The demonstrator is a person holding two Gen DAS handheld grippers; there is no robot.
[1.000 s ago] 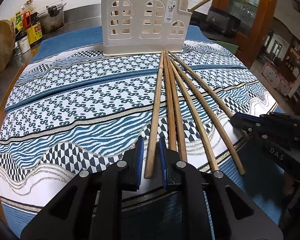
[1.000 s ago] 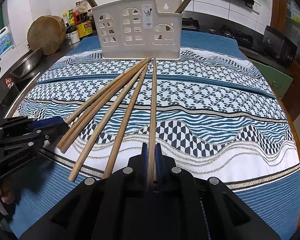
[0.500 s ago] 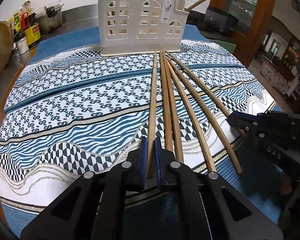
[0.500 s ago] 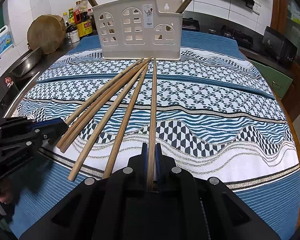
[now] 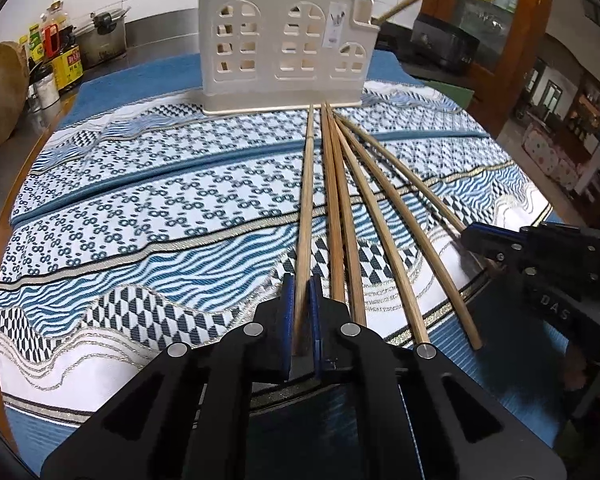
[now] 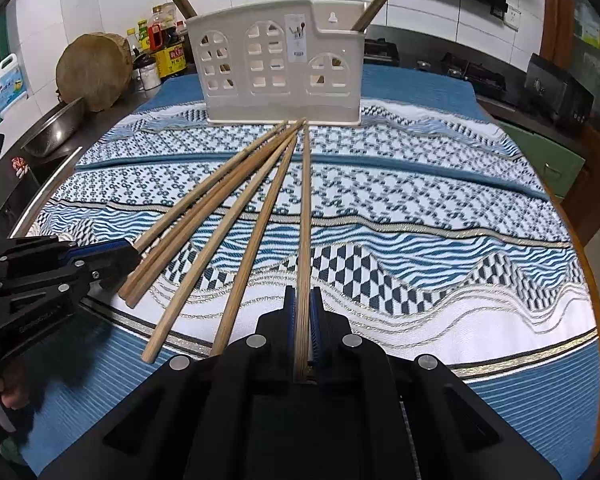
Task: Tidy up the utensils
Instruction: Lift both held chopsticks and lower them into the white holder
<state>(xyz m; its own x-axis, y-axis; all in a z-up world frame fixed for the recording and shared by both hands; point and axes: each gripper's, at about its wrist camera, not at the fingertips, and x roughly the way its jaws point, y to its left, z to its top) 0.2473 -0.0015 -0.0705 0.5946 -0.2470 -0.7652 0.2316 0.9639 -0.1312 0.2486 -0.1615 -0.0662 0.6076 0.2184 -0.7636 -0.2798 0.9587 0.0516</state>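
Chopsticks (image 5: 342, 200) lie fanned across the patterned cloth (image 5: 140, 208) on the round table, their far tips gathered just in front of the cream holder (image 5: 284, 44) at the far edge and their butt ends spread toward the near edge. The left gripper (image 5: 301, 312) has just been closing, and its blue pads now pinch the butt end of the leftmost stick (image 5: 306, 208). The right gripper (image 6: 303, 320) is likewise clamped on the rightmost stick (image 6: 305, 216) of the fan. The step in hand looks like the pick-up: both sticks are gripped but not yet lifted. Next, each probably has to be raised, tipped upright and dropped into a holder compartment. Four loose sticks lie between the two held ones, so a sideways swing could scatter them. A few chopsticks already lean out of the holder's top, narrowing the openings. Bottles (image 6: 168, 48) and a metal bowl (image 6: 54, 128) sit beyond the table's left edge, well clear.
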